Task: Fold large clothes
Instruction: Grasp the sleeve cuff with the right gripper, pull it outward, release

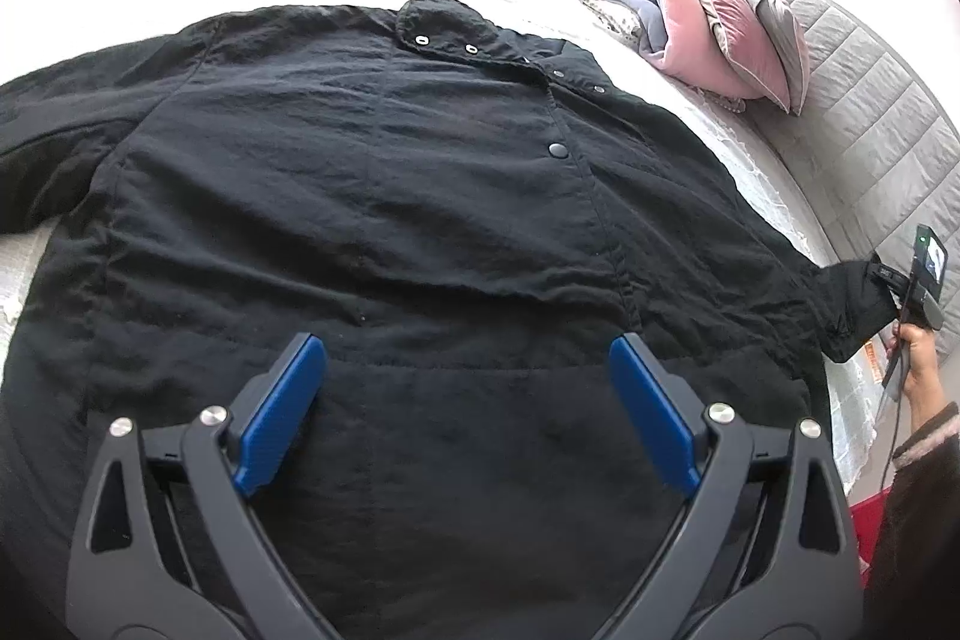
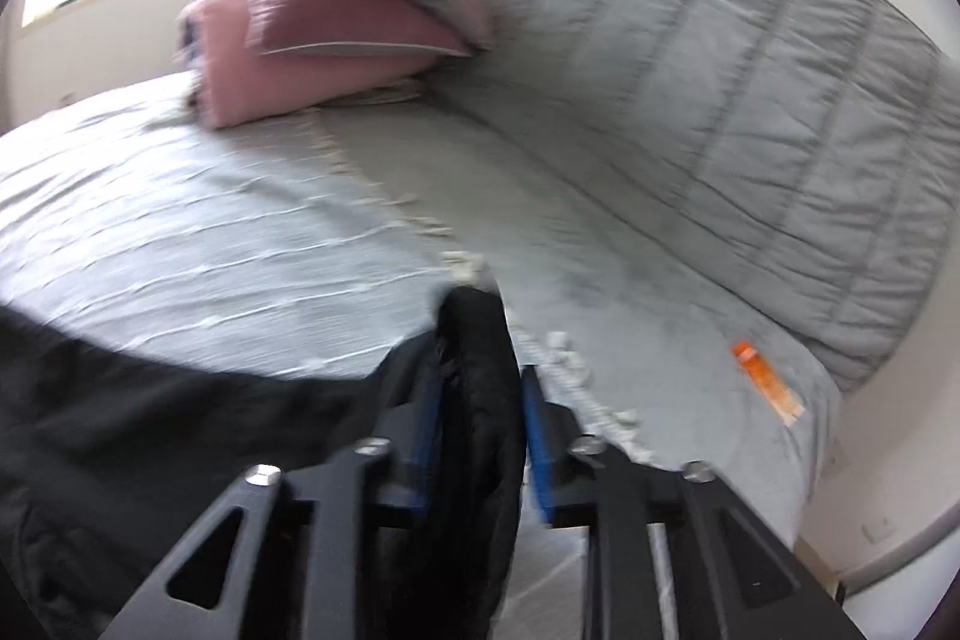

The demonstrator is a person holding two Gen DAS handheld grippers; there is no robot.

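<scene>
A large black jacket (image 1: 372,196) with snap buttons lies spread flat on the bed, collar at the far side. My left gripper (image 1: 468,376) is open and empty, hovering over the jacket's lower part. My right gripper (image 2: 480,388) is shut on the jacket's black sleeve cuff (image 2: 477,340); the view is blurred. In the left wrist view the right gripper (image 1: 900,289) holds the sleeve end (image 1: 852,304) stretched out to the right, off the jacket body.
The bed has a pale bedspread (image 2: 198,232) with a lace edge. Pink and grey pillows (image 1: 708,34) are stacked at the far right, by a grey quilted headboard (image 2: 720,70). An orange tag (image 2: 765,382) lies on the grey sheet.
</scene>
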